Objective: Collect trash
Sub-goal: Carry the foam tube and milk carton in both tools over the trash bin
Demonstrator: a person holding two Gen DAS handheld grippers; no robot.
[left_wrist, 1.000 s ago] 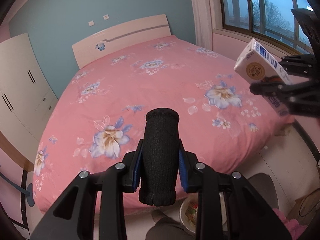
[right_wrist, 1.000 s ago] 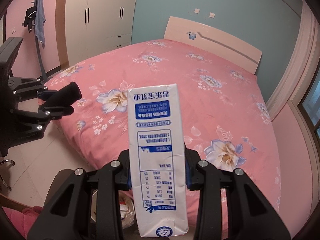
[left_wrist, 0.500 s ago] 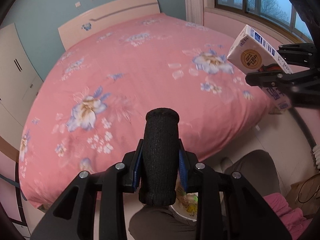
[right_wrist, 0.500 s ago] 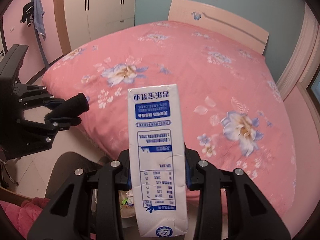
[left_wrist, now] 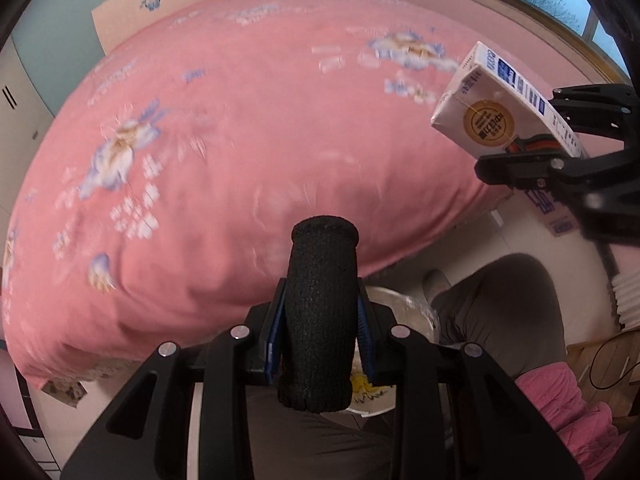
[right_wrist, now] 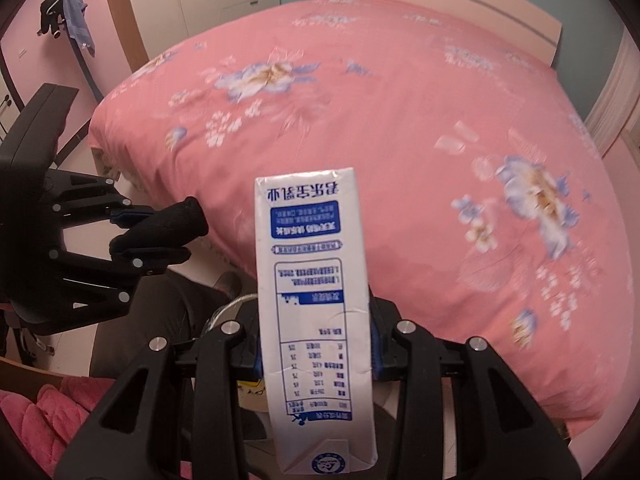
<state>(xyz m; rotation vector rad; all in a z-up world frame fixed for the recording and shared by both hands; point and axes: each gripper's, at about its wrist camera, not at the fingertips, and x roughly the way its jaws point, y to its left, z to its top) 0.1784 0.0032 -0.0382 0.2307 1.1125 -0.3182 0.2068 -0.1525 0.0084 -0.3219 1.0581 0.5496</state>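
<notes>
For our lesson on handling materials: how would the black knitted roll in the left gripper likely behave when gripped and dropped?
The black knitted roll looks soft: the left gripper is shut on it, so it probably squashes rather than slips. Its ribbed knit suggests grip. Being cloth, it is likely light and should land limp without breaking.

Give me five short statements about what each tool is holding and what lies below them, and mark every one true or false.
1. The left tool is shut on a black knitted roll. True.
2. The right tool is empty. False: it is shut on a white and blue carton.
3. The bed cover is plain green. False: it is pink with a printed flower pattern.
4. A round white bin with scraps inside shows just beyond the left tool. True.
5. The carton lies flat on the bed. False: it is held up in the air in front of the bed, clear of the cover.
</notes>
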